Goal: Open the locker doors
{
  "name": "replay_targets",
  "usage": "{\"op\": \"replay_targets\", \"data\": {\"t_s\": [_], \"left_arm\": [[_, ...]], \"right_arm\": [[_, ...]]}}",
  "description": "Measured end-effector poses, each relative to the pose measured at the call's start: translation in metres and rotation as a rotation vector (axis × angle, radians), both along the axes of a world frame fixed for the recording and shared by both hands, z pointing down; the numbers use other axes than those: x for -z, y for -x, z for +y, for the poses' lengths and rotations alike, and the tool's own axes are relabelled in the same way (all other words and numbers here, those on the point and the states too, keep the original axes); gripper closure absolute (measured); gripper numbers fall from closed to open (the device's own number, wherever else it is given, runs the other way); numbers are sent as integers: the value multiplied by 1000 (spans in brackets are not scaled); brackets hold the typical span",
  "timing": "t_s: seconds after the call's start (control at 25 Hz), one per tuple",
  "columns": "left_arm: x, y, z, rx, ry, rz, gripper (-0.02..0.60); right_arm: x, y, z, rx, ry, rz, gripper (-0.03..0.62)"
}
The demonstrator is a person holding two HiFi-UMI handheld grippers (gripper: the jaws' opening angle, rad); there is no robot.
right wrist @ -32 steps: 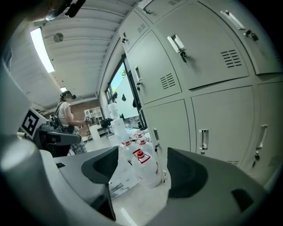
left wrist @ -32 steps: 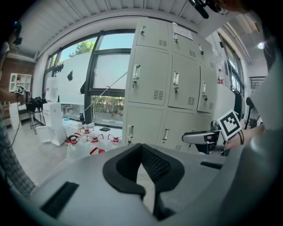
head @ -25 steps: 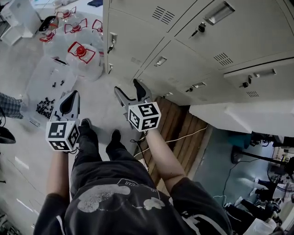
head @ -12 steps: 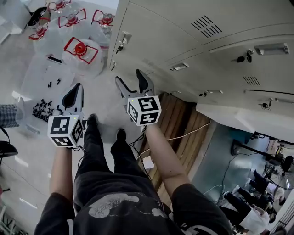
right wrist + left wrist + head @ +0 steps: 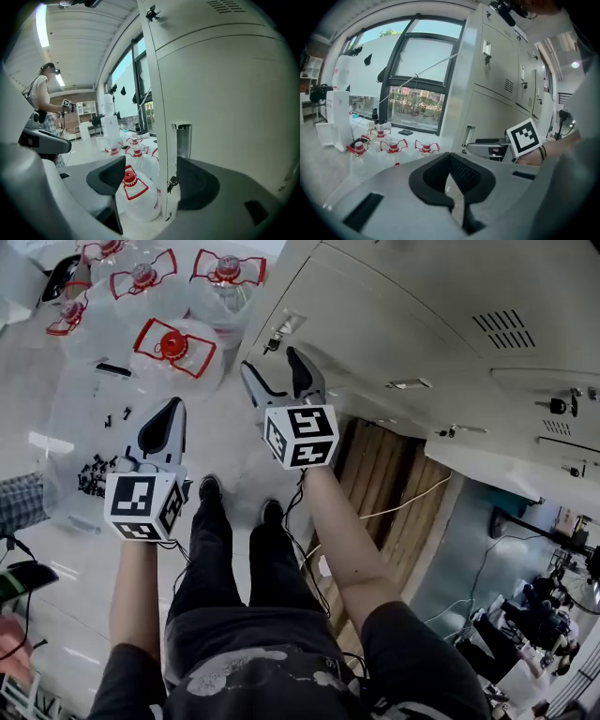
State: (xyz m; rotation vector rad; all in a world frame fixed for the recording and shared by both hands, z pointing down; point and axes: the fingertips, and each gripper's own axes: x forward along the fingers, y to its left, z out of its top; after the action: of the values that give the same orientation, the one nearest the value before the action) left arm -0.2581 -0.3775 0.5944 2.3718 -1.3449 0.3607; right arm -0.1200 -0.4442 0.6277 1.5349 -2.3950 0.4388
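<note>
Here the person stands facing a bank of grey lockers (image 5: 441, 324), a gripper in each hand, with every door in view shut. The right gripper (image 5: 277, 371) is raised toward the end locker door (image 5: 225, 108), close to its near edge. Its jaws are spread apart and clamp nothing. Seen along those jaws, the door's recessed metal handle (image 5: 182, 140) and the small key (image 5: 172, 183) hanging in the lock below it sit in the gap, a little ahead of the pads. Whether either pad touches the door cannot be told.

The left gripper (image 5: 172, 413) is held lower and to the left, well apart from the lockers. Its jaws are pressed together with nothing between them, pointing out over the pale floor (image 5: 66, 549).

Beyond both grippers, several clear water jugs (image 5: 173, 343) with red caps and red handles stand on the floor beside the end of the lockers. A clear plastic bin (image 5: 80, 418) with small black parts scattered in it lies left of the jugs. Wooden slats (image 5: 384, 474) lie on the floor along the foot of the lockers, and a light cable (image 5: 394, 507) trails across them. In the right gripper view another person (image 5: 42, 98) stands far back in the room.
</note>
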Motion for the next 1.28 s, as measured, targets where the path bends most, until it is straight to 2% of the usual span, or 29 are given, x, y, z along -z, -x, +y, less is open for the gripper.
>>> {"op": "replay_targets", "data": {"t_s": [0.24,0.56,0.8,1.08,1.28], "left_arm": [[-10,12,-16,-10,0,24,572],[-24,22,-4,-28,41,34,572],[-25,20,-2,-68,40,27,572],[-27,31,-4,-69,40,29,572],[-27,35,-1,-54,42,28,572]], "right_arm": [[-13,5,-30,-39,-11,30,263],[-17,1,-52,-121,-23,48,263],[-19,1,-65,-165,-32,65,263],[-17,1,-67,-256,-42,5,264],[-17,0,-54,-244,-39,-6,266]]}}
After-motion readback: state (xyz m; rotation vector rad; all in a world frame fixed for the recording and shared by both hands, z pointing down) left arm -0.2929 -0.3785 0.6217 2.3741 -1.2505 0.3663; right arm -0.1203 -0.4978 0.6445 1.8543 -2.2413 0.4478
